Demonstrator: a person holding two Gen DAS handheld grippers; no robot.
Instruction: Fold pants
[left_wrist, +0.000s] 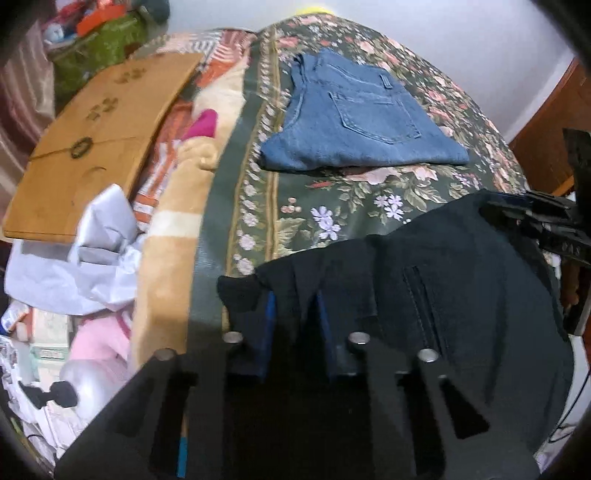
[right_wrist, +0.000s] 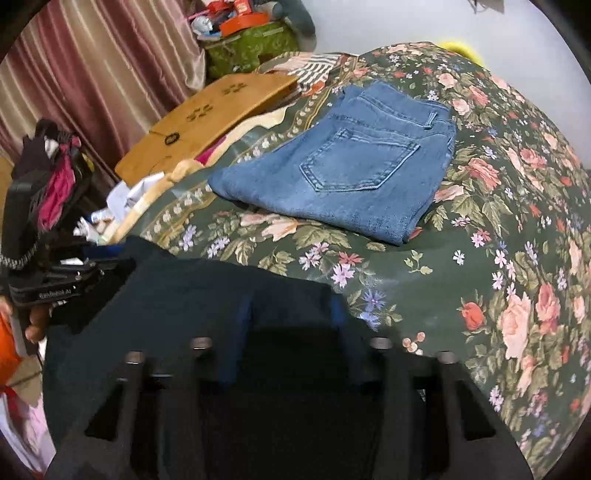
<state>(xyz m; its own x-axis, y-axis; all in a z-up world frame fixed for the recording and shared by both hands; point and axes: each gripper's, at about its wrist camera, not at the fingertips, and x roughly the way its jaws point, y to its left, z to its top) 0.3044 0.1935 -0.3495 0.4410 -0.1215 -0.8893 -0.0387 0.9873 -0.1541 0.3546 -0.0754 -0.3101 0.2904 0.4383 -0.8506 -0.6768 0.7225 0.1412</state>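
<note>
Dark navy pants (left_wrist: 461, 280) hang stretched between my two grippers above the floral bedspread (left_wrist: 332, 206). My left gripper (left_wrist: 293, 306) is shut on the pants' left edge, cloth bunched between its blue pads (left_wrist: 271, 314). My right gripper (right_wrist: 291, 310) is shut on the pants (right_wrist: 192, 295) at the other edge; it also shows at the right of the left wrist view (left_wrist: 532, 218). The left gripper and the hand holding it show at the left of the right wrist view (right_wrist: 51, 284). Folded blue jeans (left_wrist: 354, 118) lie flat on the bed further back (right_wrist: 343, 166).
A brown cardboard envelope (left_wrist: 96, 140) lies left of the bed on blankets and crumpled white paper (left_wrist: 92, 251). Clutter, a green bag (right_wrist: 251, 48) and a maroon curtain (right_wrist: 99, 62) stand at the back left. A wooden door (left_wrist: 546, 140) is at the right.
</note>
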